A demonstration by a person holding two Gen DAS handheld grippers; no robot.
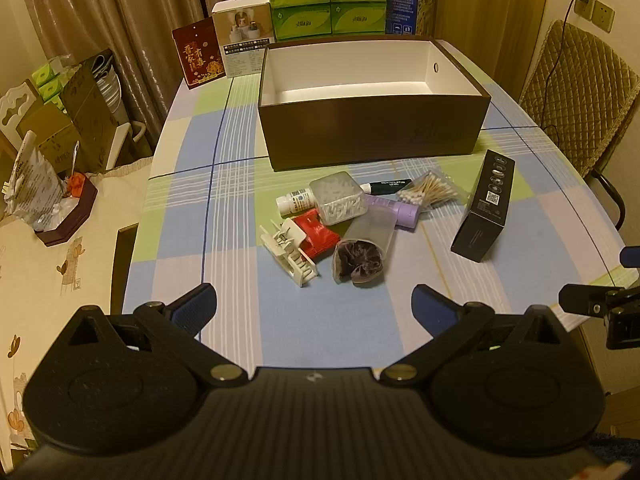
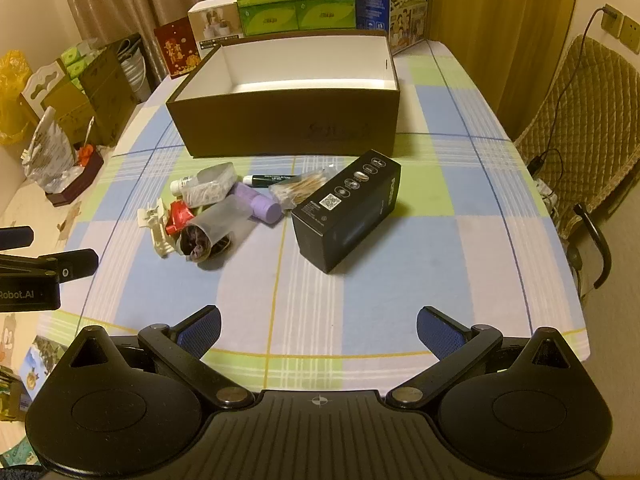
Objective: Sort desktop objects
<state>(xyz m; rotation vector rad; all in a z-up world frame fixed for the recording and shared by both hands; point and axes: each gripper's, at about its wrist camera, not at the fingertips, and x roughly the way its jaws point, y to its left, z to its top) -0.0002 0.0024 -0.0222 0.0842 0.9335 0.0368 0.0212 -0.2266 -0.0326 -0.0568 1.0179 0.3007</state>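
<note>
Well ahead of both open tools (image 1: 314, 302) (image 2: 318, 326) lies the clutter (image 1: 340, 224).

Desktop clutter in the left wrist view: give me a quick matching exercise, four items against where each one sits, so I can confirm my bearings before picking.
Items:
1. black carton
2. white hair claw clip
3. bag of wooden cotton swabs
4. brown storage box

Places:
A. left edge of the pile
B. behind the pile, open and empty
C. apart, right of the pile
D. right edge of the pile, by the purple bottle

Pairs: 1-C, 2-A, 3-D, 4-B
</note>
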